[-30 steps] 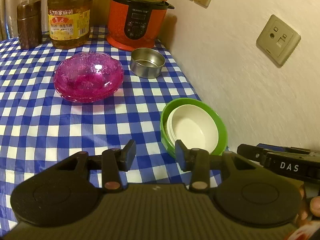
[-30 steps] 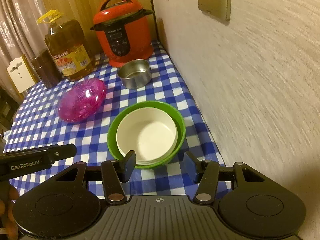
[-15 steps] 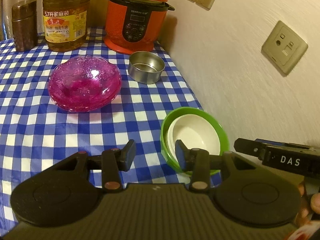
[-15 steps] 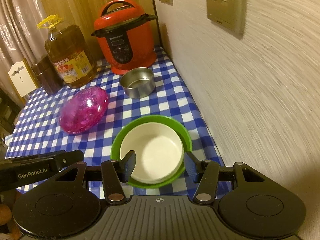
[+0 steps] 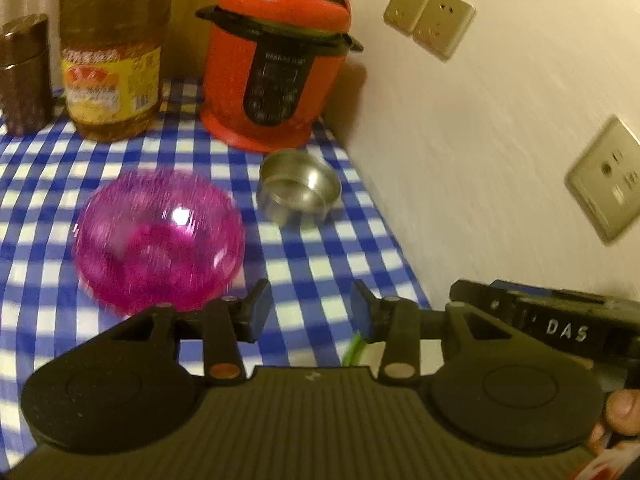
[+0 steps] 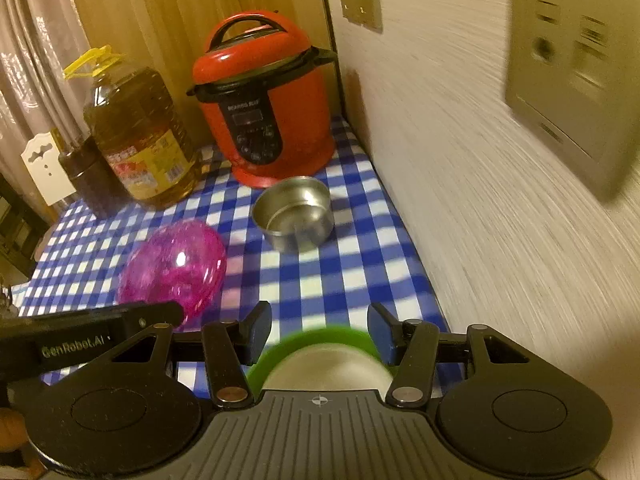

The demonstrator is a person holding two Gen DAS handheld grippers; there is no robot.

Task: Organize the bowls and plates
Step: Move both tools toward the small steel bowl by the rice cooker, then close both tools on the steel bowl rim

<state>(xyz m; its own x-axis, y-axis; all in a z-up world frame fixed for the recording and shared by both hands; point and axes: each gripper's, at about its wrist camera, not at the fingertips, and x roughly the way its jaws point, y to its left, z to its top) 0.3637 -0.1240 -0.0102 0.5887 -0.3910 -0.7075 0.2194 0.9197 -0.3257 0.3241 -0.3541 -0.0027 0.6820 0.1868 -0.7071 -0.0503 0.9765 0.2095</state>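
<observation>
Left wrist view looks across a table under a blue-and-white checked cloth (image 5: 304, 256) that runs into a corner; a pale textured wall (image 5: 480, 128) bounds it on the right, carrying a pair of beige sockets (image 5: 430, 18) high up and a single socket plate (image 5: 606, 178) lower and nearer; behind the table stand wood-toned panelling and a light curtain. At the back of the cloth a red pressure cooker (image 5: 272, 64) sits in the corner, with a big oil bottle (image 5: 114, 52) to its left and a dark brown canister (image 5: 24, 76) beyond that; just before the cooker stands a small steel bowl (image 5: 298, 188), upright and apart from it; left of the steel bowl, and apart from it, lies the pink glass bowl (image 5: 160, 236) (blurred, so whether it is one bowl or a stack I cannot tell). The left gripper (image 5: 311, 310) hangs over bare cloth beside the pink bowl, its jaws parted with nothing between them; only a sliver of green shows under its right finger. From the right wrist camera, the right gripper (image 6: 319, 330) has its jaws likewise released and empty, spread above the far rim of the green bowl (image 6: 272, 354), which holds a white bowl (image 6: 328, 370) nested inside it and sits close to the wall at the near end of the table; both are half hidden by the gripper body.
</observation>
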